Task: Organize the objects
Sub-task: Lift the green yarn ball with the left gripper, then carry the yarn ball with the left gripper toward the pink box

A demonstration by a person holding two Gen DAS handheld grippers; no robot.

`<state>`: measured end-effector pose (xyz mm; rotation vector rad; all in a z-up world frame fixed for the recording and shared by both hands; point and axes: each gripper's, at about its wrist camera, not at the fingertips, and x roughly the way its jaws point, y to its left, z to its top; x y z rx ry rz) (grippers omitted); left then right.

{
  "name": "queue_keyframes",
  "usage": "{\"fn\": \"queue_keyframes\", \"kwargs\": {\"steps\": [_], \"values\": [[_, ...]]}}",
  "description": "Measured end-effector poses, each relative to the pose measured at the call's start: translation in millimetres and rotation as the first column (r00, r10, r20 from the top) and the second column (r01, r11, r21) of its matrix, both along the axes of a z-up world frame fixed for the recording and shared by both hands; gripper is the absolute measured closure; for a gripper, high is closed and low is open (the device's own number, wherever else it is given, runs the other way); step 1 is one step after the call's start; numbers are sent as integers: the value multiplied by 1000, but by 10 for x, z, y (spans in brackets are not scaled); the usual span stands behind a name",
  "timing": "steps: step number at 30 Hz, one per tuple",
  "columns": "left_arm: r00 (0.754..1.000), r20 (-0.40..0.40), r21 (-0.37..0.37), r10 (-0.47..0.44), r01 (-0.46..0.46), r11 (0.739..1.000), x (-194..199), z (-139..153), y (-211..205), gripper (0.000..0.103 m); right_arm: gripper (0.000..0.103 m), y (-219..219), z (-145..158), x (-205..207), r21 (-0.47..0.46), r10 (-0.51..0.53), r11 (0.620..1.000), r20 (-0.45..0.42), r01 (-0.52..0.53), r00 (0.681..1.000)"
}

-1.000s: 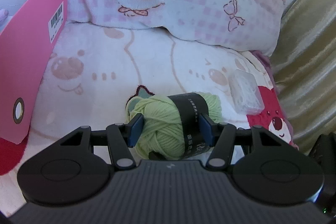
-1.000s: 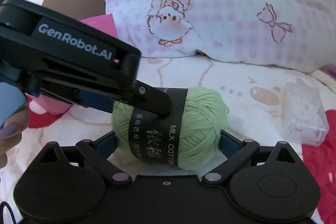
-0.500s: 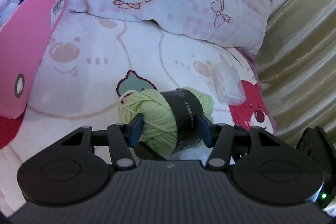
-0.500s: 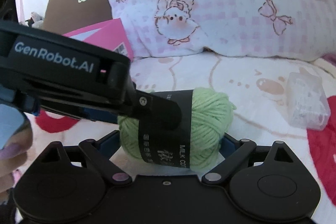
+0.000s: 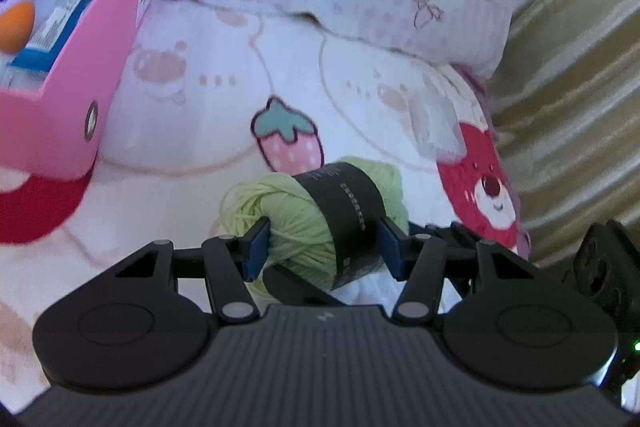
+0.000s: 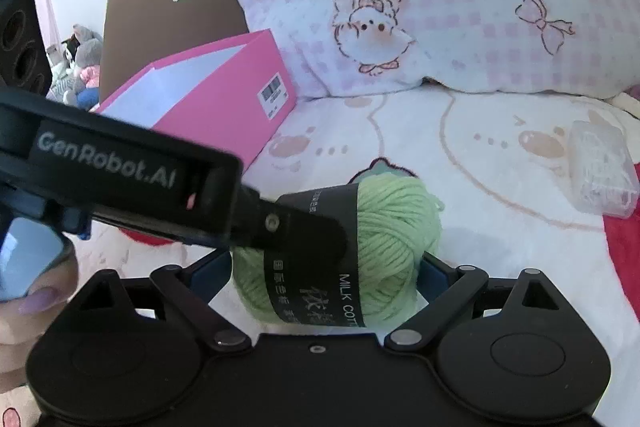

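Left wrist: pale-green yarn ball [image 5: 316,223], black paper band, clamped by left tongs [image 5: 322,247]; right tongs' [image 6: 324,275] grip unclear.

Both wrist cameras angled down over the bed, close on the shared green yarn ball [image 5: 316,215], pillow [image 6: 460,7] beyond

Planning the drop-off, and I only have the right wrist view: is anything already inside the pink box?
Observer: Yes. The left wrist view shows a purple plush toy and a blue packet inside the pink box.
Operator: Is the left gripper truly gripping the yarn? Its finger blocks my view.
Observer: Yes. The left gripper has both blue pads pressed against the green yarn ball.
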<state>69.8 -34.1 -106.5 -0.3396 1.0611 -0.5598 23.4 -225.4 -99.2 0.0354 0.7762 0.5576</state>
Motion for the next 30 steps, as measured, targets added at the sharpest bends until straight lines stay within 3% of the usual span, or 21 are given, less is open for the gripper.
{"fn": "queue_keyframes", "kwargs": {"steps": [5, 11, 20, 24, 30], "values": [[1000, 6, 4, -26, 26, 1000, -102, 75, 82, 49, 6, 109, 42, -195, -59, 0, 998, 44, 2, 999], [996, 17, 57, -86, 84, 995, -202, 164, 129, 48, 6, 143, 66, -326, -2, -45, 999, 9, 45, 999], [995, -12, 39, -95, 95, 995, -306, 231, 327, 48, 6, 279, 127, -486, 26, -107, 994, -25, 108, 994], [995, -35, 23, -98, 99, 995, -314, 250, 410, 46, 6, 392, 159, -574, -11, -115, 993, -31, 115, 993], [997, 15, 0, -82, 82, 997, -371, 361, 532, 46, 6, 525, 271, -644, -65, -77, 995, -24, 76, 997]]}}
